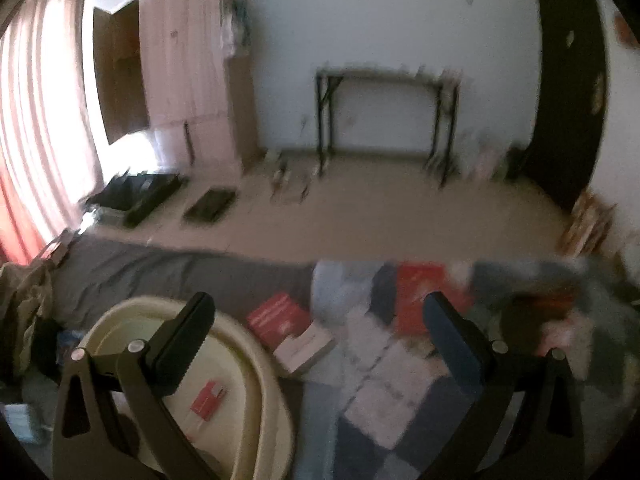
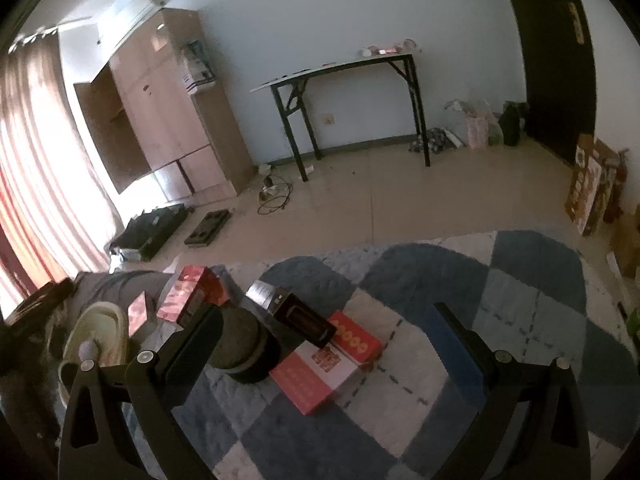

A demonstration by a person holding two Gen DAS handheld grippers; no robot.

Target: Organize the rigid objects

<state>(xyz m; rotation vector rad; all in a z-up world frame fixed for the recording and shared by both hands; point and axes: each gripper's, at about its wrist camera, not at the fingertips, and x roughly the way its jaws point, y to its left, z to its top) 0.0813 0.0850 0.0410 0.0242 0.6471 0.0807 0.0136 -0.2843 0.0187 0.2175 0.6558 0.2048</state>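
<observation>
left gripper point(image 1: 320, 316): jaws wide, nothing between them. the view is blurred. its left finger overlaps the rim of a cream oval basin point(image 1: 256, 364) at 7 o'clock; a small red box point(image 1: 207, 400) lies inside the basin. just beyond the basin rim, at 11 o'clock from the jaws, a red-and-white box point(image 1: 292, 330) lies where a grey sheet point(image 1: 160, 276) meets a blue-and-white checked blanket point(image 1: 384, 384). a larger red box point(image 1: 420, 296) lies on the blanket at 1 o'clock; detail there is too smeared to read.

right gripper point(image 2: 328, 328): jaws wide, holding nothing. between the fingers, on the checked blanket, lies a pink-and-white flat box point(image 2: 316, 376), with a red box with gold print point(image 2: 358, 338) touching its far end. a black box point(image 2: 296, 312) rests tilted across them. a dark round container point(image 2: 244, 348) sits just beside the left finger, touching the pink-and-white box. at 10 o'clock two red patterned boxes point(image 2: 192, 292) stand near the blanket edge, and the basin shows at 9 o'clock.

outward: tiled floor point(image 2: 400, 200), a black folding desk point(image 2: 352, 100) against the wall at 12 o'clock with small items on top, a wooden wardrobe point(image 2: 176, 108) at 11 o'clock, curtains point(image 2: 36, 168) at 9 o'clock, a dark door point(image 2: 552, 48) at 2 o'clock.
</observation>
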